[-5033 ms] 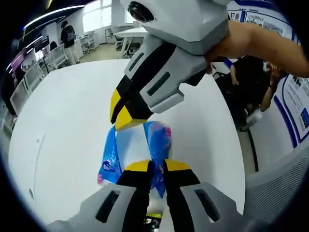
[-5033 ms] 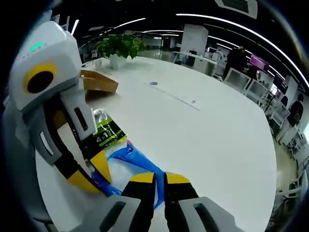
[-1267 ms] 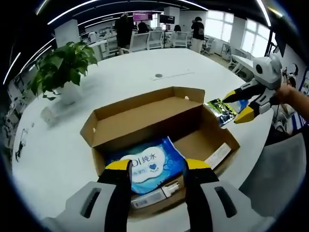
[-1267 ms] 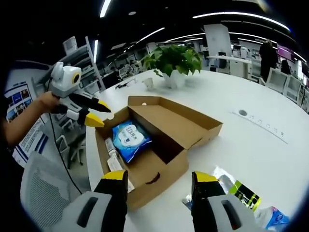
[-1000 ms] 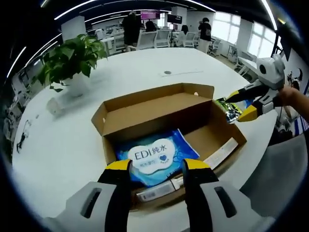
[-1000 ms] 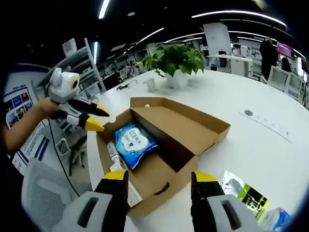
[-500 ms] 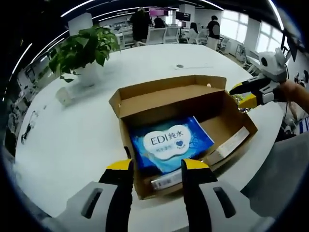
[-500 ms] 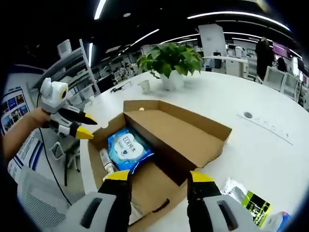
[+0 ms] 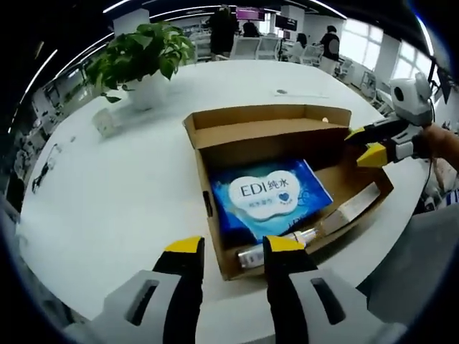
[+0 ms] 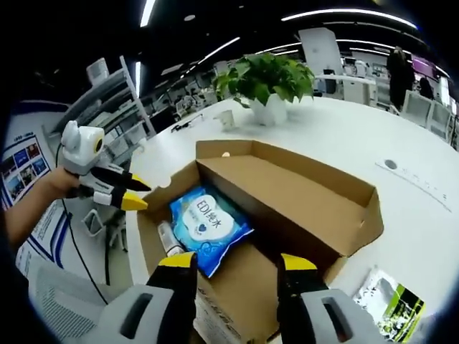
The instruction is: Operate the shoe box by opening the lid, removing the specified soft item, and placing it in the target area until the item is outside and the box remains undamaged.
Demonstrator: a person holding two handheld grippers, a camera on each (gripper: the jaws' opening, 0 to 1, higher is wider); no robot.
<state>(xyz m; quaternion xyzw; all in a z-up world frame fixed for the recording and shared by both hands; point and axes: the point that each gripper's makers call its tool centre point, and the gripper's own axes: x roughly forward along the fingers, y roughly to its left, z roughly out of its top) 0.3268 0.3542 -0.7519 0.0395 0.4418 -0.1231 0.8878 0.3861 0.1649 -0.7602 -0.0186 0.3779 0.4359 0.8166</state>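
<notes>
Blue wipes pack lay flat in opened shoe box on bench; judged soft, light, slippery film, best pinched at an edge. Left claw & right claw were held spread, empty

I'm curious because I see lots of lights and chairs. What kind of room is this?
Probably a big open office. A large round white table holds the open cardboard box and a leafy green potted plant; behind them stand rows of desks with office chairs, under long ceiling light strips.
</notes>
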